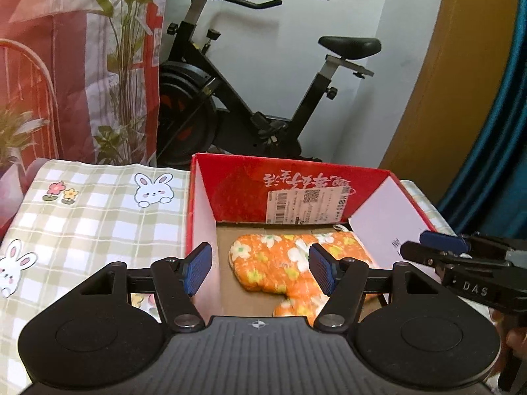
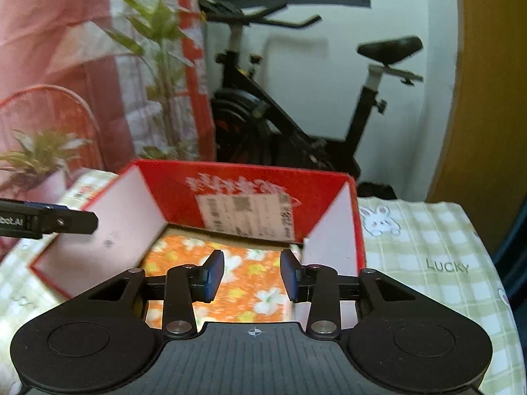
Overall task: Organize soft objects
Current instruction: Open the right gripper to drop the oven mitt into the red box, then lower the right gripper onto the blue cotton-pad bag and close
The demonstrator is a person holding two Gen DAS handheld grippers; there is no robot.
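An orange soft cloth with white and yellow flowers (image 1: 280,263) lies on the floor of an open red cardboard box (image 1: 237,184); it also shows in the right wrist view (image 2: 250,283) inside the box (image 2: 250,184). My left gripper (image 1: 257,271) is open and empty, held above the near side of the box. My right gripper (image 2: 252,275) is open and empty above the cloth. The right gripper shows in the left wrist view (image 1: 444,247) at the box's right flap. The left gripper's finger shows in the right wrist view (image 2: 49,222) at the left flap.
The box stands on a table covered by a checked cloth with rabbits (image 1: 98,210). A black exercise bike (image 1: 250,98) stands behind the table against a white wall. A red curtain and green plants (image 1: 125,65) are at the back left. A yellow door (image 1: 461,82) is at the right.
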